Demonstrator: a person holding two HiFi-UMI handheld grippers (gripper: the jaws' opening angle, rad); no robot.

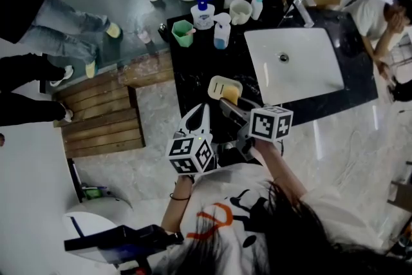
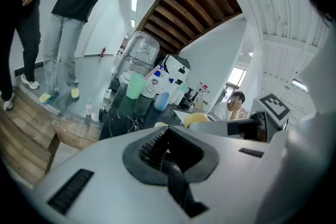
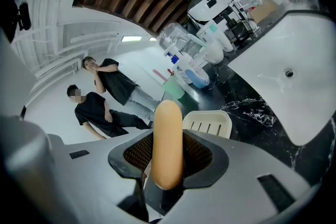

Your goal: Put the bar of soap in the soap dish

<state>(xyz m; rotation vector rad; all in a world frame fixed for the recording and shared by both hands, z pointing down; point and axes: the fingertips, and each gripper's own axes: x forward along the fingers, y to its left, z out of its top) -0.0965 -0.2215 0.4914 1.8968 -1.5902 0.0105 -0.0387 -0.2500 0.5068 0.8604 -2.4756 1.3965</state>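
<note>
If the soap [image 3: 167,134] squeezed by the right gripper [image 3: 167,165] is freed early, the dish [image 3: 211,122] could be missed. Nothing is held by the closed left gripper [image 2: 169,157].

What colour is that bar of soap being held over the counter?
The bar of soap is a plain orange-tan, with no pattern. It shows best in the right gripper view.

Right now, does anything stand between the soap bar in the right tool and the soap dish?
Nothing visible does. The right tool is shut on the soap bar, and the soap dish lies just beyond it on the black counter, with only open air between them.
</note>
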